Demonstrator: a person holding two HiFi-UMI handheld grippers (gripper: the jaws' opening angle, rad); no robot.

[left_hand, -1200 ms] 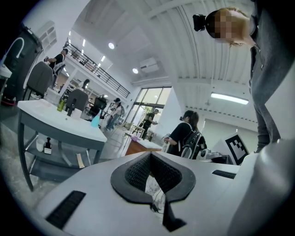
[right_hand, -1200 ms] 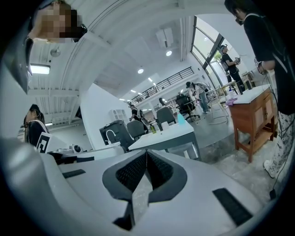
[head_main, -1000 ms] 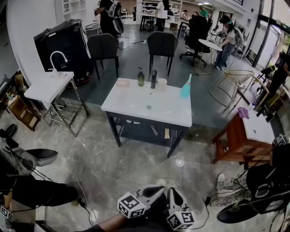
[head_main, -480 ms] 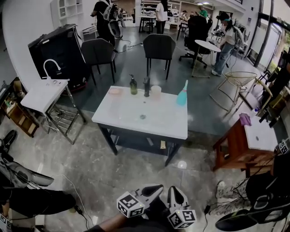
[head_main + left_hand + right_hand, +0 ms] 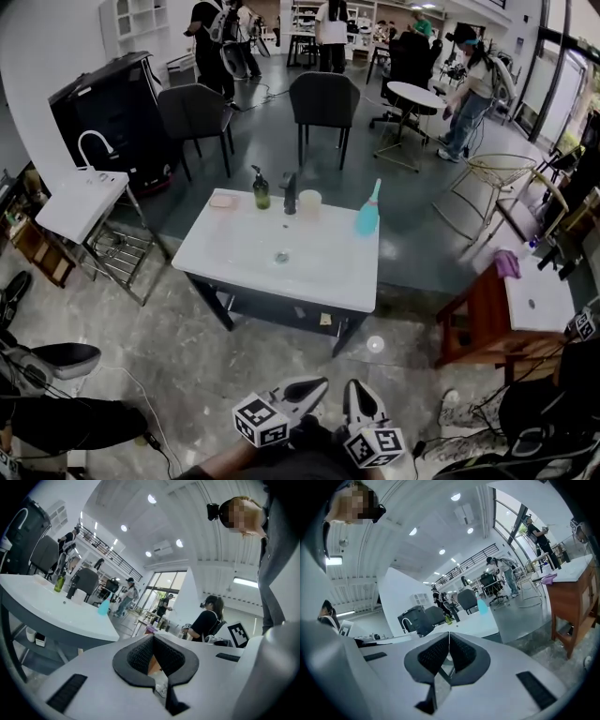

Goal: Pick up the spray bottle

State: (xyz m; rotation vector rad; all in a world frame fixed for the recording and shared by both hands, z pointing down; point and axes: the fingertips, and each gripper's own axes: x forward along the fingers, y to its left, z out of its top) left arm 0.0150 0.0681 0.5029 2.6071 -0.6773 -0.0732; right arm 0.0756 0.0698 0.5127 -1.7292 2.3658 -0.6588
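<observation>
Teal plastic is what we are after: the spray bottle (image 5: 367, 211) stands upright on the white table (image 5: 281, 281), at its far right corner and just beside the edge. It is apart from the green soap bottle (image 5: 261, 190), the dark upright piece (image 5: 289, 194) (tap or bottle, we cannot tell) and the pale cup (image 5: 309, 202), which are lined along the far side to its left. We are well short of it, with open floor between us and the table's near edge.

Both our tongs are pressed together with nothing in them. The left gripper (image 5: 319, 384) shows its ribbed pads meeting at the tips, and the right gripper (image 5: 355, 386) has its pads flat against each other. Either one has to spread before it can take anything.

We judge the bottle to be light, though how full it is we cannot tell. Its wall looks smooth, probably a little slippery, and stiff enough to pinch without crushing. It is broad at the base and tapers to a slim top, so a nudge may tip it, and the table edge is close. We would take it around the narrower upper body, below the spray head, with the jaws level and closing squarely.
</observation>
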